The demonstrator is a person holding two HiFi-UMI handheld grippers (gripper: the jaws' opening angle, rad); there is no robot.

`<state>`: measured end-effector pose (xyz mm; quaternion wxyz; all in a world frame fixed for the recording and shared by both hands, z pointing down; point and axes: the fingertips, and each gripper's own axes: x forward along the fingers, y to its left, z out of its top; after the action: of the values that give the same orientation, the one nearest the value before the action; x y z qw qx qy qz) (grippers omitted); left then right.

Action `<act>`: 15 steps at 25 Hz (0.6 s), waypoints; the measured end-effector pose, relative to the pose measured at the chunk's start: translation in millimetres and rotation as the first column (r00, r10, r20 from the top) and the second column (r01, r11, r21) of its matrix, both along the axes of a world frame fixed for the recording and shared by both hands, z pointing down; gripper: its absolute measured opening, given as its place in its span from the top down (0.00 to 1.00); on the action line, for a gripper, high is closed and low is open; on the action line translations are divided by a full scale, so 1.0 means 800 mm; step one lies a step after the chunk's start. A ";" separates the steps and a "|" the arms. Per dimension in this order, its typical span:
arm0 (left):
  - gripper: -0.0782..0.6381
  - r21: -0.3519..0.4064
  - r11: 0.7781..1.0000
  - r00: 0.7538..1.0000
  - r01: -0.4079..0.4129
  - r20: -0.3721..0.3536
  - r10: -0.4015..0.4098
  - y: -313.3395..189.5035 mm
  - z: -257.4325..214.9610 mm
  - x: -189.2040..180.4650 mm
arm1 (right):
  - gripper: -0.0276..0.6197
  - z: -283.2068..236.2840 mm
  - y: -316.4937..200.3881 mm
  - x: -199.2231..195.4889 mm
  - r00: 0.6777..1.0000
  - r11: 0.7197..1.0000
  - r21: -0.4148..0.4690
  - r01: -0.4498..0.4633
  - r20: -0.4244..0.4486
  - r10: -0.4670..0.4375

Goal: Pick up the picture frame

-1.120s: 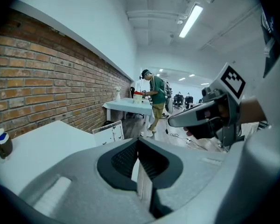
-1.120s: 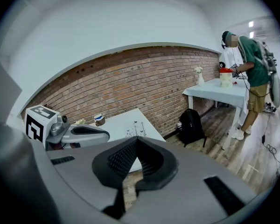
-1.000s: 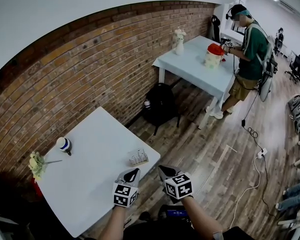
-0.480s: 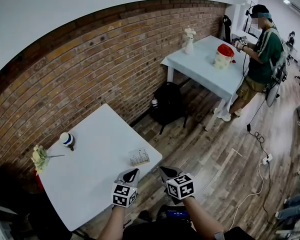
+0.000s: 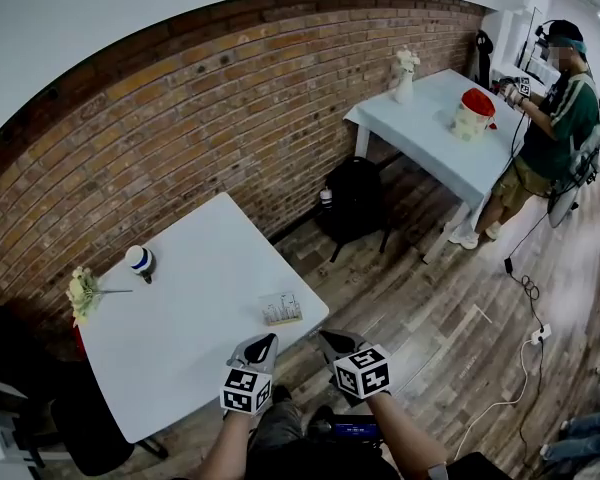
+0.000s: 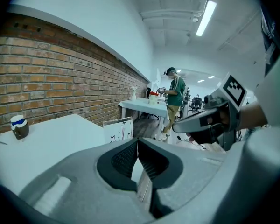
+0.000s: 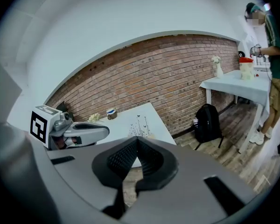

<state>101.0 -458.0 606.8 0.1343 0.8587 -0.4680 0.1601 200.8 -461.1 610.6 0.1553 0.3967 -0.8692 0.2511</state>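
Picture frame, one, flower print clear only in gripper views, left gripper and right gripper closed, empty

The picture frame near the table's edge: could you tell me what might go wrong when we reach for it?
1. The picture frame stands close to the edge of the table; a nudge could tip it or knock it onto the floor.
2. The left gripper and right gripper are both shut and empty; unless one opens before arriving, it would likely push the frame rather than grasp it.
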 end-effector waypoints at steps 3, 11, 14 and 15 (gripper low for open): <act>0.87 -0.004 1.000 1.000 0.026 -0.005 -0.026 -0.010 0.007 -0.008 | 0.94 0.005 -0.010 -0.008 1.000 1.000 0.000 0.016 -0.003 -0.016; 0.87 -0.050 0.996 0.997 0.070 -0.010 -0.071 -0.049 0.042 -0.033 | 0.89 0.030 -0.053 -0.027 1.000 1.000 -0.019 0.019 -0.017 -0.020; 0.79 -0.081 0.994 0.998 0.067 -0.015 -0.069 -0.062 0.058 -0.039 | 0.85 0.045 -0.069 -0.035 0.999 0.999 -0.034 0.020 -0.028 -0.021; 0.77 -0.093 0.993 0.998 0.066 -0.014 -0.068 -0.065 0.064 -0.040 | 0.84 0.050 -0.073 -0.038 0.999 0.999 -0.040 0.023 -0.032 -0.024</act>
<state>68.6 -510.0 658.2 0.1832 0.8367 -0.4875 0.1695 170.2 -519.8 650.2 0.1803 0.3874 -0.8659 0.2600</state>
